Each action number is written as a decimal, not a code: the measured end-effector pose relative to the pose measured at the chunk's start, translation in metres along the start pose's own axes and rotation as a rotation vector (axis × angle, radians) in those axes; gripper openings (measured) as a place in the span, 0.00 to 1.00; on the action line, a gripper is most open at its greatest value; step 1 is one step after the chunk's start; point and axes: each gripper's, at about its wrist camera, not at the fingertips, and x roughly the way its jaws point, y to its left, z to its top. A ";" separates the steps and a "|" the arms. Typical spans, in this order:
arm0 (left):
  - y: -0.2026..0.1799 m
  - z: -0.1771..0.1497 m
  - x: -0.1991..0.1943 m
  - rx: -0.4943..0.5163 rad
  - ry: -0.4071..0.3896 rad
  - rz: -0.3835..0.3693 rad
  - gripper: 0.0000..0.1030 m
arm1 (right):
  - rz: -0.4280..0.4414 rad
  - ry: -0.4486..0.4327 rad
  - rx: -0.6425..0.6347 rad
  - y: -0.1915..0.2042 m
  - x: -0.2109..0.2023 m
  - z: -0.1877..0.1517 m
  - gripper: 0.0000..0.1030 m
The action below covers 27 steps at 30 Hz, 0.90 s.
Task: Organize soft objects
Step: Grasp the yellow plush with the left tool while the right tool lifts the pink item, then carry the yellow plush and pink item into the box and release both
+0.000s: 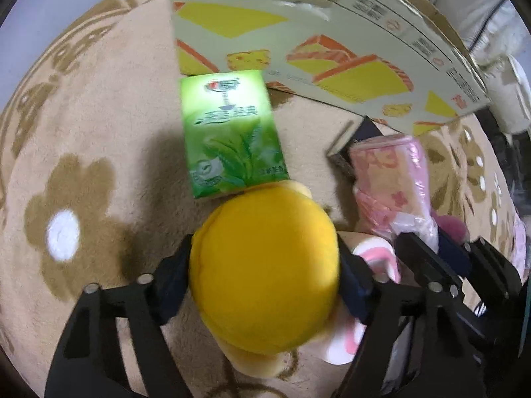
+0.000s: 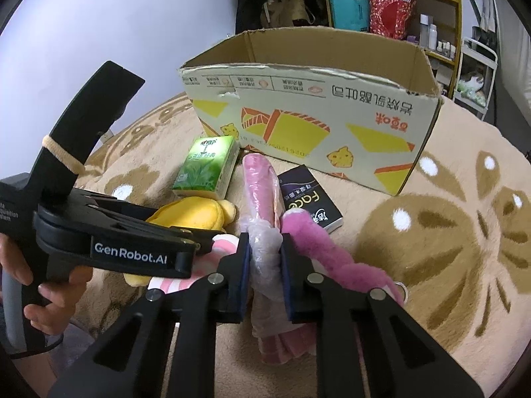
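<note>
Yellow plush toy [image 1: 265, 272] sits pinched in the left gripper [image 1: 265, 275]; the right gripper [image 2: 265, 265] clamps the pink wrapped roll [image 2: 260, 192]. Bare rug [image 2: 448, 265] lies toward its right edge.

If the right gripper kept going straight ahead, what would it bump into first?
Probably the dark tissue pack just beyond the pink wrapped towel that the right gripper squeezes, then the cardboard box. Depth is hard to judge.

Black plastic tongs [image 2: 265, 267] with dark blue pads [image 2: 244, 265], silver screws, white "GenRobot.AI" lettering and a beige elastic band [image 2: 63, 156].
</note>
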 end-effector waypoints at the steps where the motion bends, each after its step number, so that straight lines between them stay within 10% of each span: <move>1: 0.000 -0.001 -0.003 -0.019 -0.009 0.018 0.69 | -0.004 -0.004 -0.004 0.001 -0.002 0.000 0.16; 27: -0.013 0.017 -0.130 0.030 -0.530 0.230 0.68 | -0.077 -0.302 -0.004 0.005 -0.087 0.039 0.15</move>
